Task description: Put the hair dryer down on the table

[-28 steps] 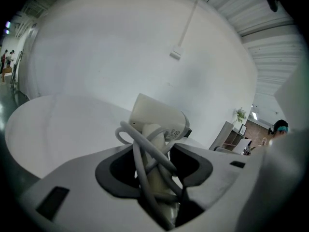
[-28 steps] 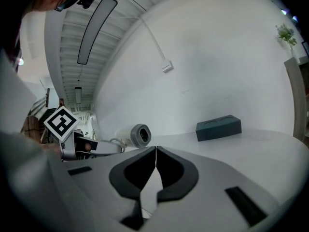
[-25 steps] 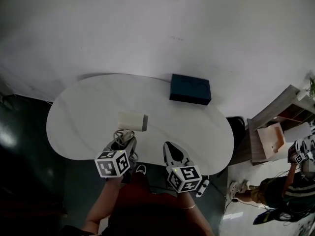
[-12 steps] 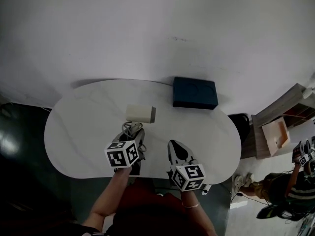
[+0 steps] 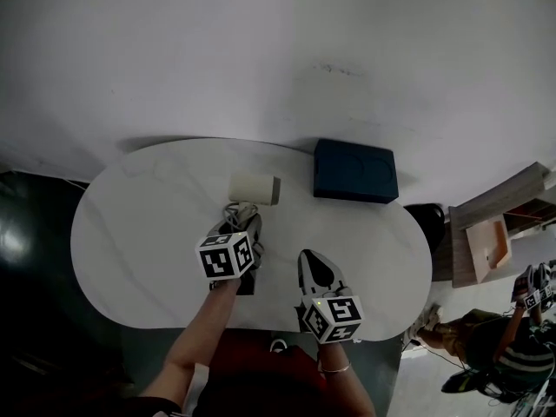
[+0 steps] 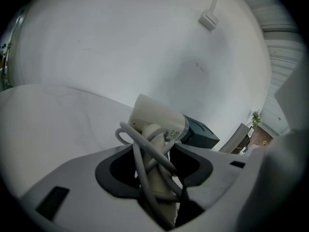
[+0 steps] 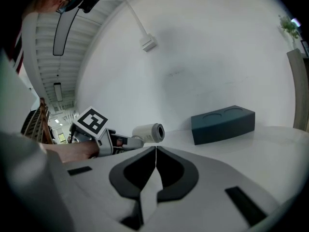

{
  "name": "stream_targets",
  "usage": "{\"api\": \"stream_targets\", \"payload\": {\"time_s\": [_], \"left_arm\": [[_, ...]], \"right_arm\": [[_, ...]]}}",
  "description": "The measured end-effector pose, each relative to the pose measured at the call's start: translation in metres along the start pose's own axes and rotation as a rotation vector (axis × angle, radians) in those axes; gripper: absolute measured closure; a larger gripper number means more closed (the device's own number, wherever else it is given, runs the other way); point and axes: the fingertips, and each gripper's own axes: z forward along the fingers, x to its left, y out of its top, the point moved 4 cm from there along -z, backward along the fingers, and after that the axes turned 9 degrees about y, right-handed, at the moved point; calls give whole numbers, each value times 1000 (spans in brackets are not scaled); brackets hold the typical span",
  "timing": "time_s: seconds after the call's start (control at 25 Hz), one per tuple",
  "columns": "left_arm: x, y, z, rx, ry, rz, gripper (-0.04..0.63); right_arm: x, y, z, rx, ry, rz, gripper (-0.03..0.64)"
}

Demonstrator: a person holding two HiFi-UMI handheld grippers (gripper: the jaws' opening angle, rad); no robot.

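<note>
Left gripper (image 5: 242, 226) clamped on handle of cream hair dryer (image 5: 254, 187), rubbery grey cord (image 6: 145, 153) looped round handle. Smooth cylindrical barrel over middle of glossy white oval table (image 5: 130, 233). Right gripper (image 5: 314, 270) pressed together, empty. Matte dark-blue rectangular box (image 5: 354, 171) at far edge.

One white table (image 5: 130, 224); one cream hair dryer (image 5: 254, 187); one grey cord (image 6: 145, 153) wound on it; one dark blue box (image 5: 355, 171); two grippers, the left gripper (image 5: 246, 227) and the right gripper (image 5: 308, 260).
</note>
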Motion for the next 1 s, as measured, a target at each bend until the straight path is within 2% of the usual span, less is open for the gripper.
{"api": "stream_targets", "payload": {"time_s": [0.6, 1.0], "left_arm": [[15, 53, 85, -11, 5, 19, 377], [17, 59, 113, 14, 21, 31, 377]], "right_arm": [[-19, -5, 59, 85, 12, 7, 601], [-24, 6, 92, 91, 26, -7, 601]]}}
